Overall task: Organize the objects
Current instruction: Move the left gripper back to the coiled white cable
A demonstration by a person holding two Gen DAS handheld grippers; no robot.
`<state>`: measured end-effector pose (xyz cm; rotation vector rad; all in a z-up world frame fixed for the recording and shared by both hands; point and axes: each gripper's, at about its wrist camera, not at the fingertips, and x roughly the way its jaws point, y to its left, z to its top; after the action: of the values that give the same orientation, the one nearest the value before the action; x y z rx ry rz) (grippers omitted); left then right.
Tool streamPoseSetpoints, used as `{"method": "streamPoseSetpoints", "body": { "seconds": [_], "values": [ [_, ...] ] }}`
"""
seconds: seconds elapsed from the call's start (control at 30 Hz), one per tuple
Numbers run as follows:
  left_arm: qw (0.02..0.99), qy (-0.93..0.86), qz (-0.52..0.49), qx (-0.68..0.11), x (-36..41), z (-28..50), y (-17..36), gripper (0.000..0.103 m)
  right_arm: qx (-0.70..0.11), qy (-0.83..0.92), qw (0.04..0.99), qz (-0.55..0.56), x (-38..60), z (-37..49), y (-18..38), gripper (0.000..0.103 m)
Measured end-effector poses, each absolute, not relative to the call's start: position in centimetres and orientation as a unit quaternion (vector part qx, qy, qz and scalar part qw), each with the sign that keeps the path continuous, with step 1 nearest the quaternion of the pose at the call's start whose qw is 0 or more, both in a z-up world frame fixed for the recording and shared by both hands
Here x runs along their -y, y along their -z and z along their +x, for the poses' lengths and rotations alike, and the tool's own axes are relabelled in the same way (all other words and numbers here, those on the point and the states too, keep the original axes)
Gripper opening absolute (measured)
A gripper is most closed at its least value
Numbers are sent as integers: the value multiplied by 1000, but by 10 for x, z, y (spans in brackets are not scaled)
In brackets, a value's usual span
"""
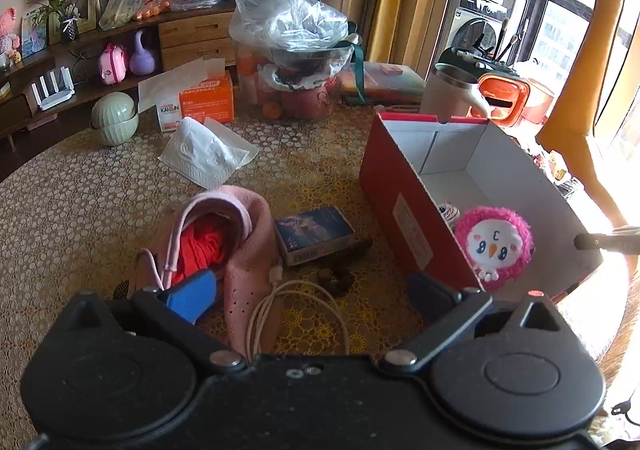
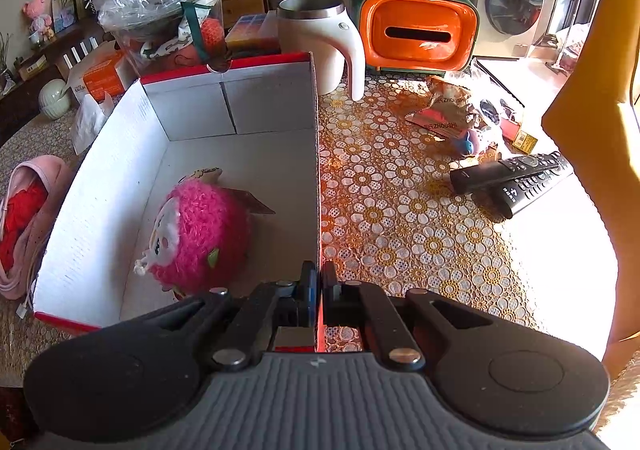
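Observation:
A red cardboard box (image 1: 404, 210) with a white inside stands open on the table, and a pink plush toy (image 1: 494, 242) lies in its near end. My left gripper (image 1: 312, 294) is open and empty, left of the box. It hovers over a white cable (image 1: 298, 310), a pink shoe (image 1: 248, 250) stuffed with red cloth, and a small blue card box (image 1: 314, 236). My right gripper (image 2: 318, 286) is shut on the box's right wall (image 2: 316, 170) at its near end, with the plush toy (image 2: 200, 234) just to its left.
Tissues (image 1: 208, 154), an orange tissue carton (image 1: 206, 98) and a bagged fruit bowl (image 1: 296, 58) lie behind the shoe. A white jug (image 2: 320, 46) and an orange holder (image 2: 416, 34) stand behind the box. Two remotes (image 2: 516, 178) and wrappers (image 2: 448, 110) lie to its right.

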<state>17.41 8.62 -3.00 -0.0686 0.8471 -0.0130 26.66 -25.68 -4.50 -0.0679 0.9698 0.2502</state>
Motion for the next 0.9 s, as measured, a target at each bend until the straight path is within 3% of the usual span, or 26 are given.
{"method": "streamPoseSetpoints", "body": {
  "seconds": [0.33,0.53,0.83,0.9],
  "values": [
    [903,-7,-15,-429,-86,166,86,101,-465,-116,877,-42,254,266,46,3],
    [905,-6,-19,-425,-86,174,99,94,-465,-116,877,-43,253,266,47,3],
    [906,-6,-12,-423,-87,180,109,69,-465,-116,876,-44,252,265,47,3],
    [905,-5,-15,-425,-89,181,110,60,-465,-117,876,-44,252,266,47,3]
  ]
}}
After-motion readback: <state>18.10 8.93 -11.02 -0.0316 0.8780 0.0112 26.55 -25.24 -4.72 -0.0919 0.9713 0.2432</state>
